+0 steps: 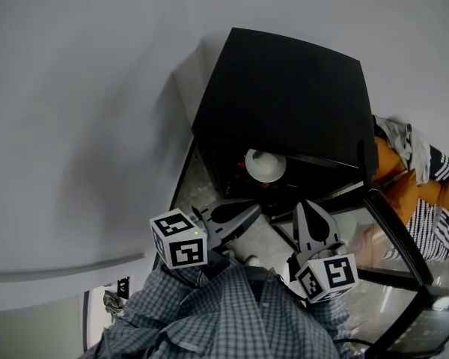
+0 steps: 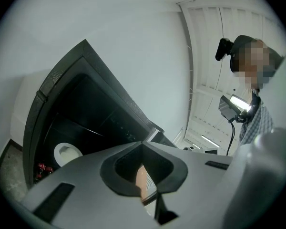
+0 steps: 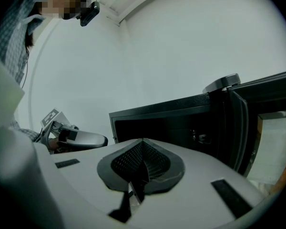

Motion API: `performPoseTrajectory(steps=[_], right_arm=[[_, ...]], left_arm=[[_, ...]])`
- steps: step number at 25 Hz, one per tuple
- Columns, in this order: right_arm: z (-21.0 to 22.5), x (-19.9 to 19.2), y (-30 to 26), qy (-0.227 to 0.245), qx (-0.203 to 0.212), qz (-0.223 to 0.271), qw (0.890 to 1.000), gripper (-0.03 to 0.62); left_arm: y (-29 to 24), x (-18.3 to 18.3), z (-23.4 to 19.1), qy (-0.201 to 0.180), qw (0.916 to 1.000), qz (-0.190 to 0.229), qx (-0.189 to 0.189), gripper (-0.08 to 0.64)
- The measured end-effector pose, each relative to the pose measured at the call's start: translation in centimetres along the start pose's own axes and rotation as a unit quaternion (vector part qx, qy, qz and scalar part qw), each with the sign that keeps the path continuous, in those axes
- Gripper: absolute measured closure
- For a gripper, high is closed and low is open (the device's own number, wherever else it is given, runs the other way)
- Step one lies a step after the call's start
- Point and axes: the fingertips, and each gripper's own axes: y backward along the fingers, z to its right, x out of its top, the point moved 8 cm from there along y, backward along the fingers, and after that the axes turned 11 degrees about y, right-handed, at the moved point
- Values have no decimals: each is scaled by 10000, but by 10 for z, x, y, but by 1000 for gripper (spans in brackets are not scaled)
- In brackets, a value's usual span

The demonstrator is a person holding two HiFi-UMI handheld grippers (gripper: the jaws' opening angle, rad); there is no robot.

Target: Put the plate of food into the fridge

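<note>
My left claw (image 1: pixel 254 210) and right claw (image 1: pixel 304 204) are both pinched together with nothing in them, held side by side in front of the open black box-shaped fridge (image 1: pixel 284 88). The round white plate (image 1: pixel 266 164) sits inside it, apart from both claws. The fridge's glass-paned door (image 1: pixel 395 239) hangs open on my right.

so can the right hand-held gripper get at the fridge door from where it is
Probably yes. The fridge door stands open just to the side of the right hand-held gripper, and nothing visible lies between them.
</note>
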Motion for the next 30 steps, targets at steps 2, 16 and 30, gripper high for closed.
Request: performPoseTrajectory(steps=[2, 16, 30], right_arm=[[-1, 0, 0, -8, 13, -10, 10000, 586], [1, -4, 2, -238, 19, 26, 9997, 586], [1, -5, 7, -359, 99, 71, 9993, 586]], left_arm=[[0, -1, 0, 11, 10000, -23, -2, 554], [-3, -12, 0, 29, 9998, -207, -13, 554], [-5, -13, 2, 39, 9998, -201, -27, 554]])
